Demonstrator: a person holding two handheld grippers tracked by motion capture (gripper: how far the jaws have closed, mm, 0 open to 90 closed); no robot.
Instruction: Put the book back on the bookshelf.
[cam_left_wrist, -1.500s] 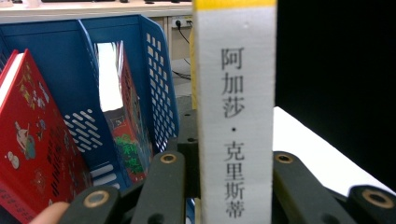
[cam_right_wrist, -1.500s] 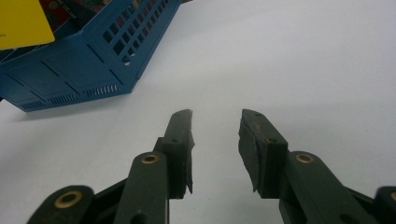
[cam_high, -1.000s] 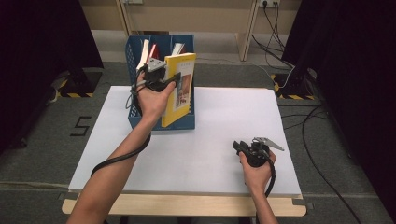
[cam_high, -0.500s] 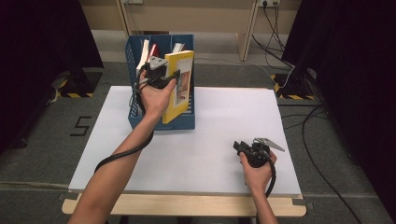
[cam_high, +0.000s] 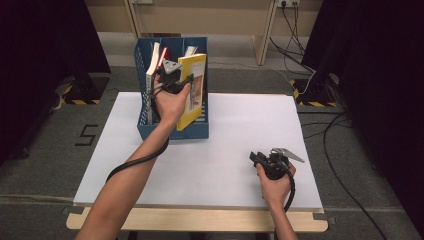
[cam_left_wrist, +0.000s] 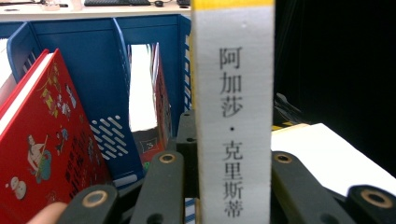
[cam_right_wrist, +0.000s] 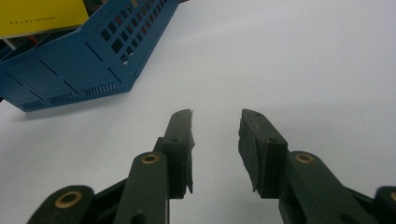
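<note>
The yellow book you've clamped by its spine in your left gripper stands in the blue file rack, and tilting could snag it on a divider, while your right gripper idles, open and empty.

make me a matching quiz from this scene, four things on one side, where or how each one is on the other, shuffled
Things:
1. yellow book
2. red book
3. right gripper
4. blue rack

Places or states:
A. jaws apart above bare white table, nothing between them
B. stands on the table's far left part, holding books
C. clamped by its white spine in the left gripper
D. leans in a rack slot, left of the held book in the left gripper view

Pairs: 1-C, 2-D, 3-A, 4-B
</note>
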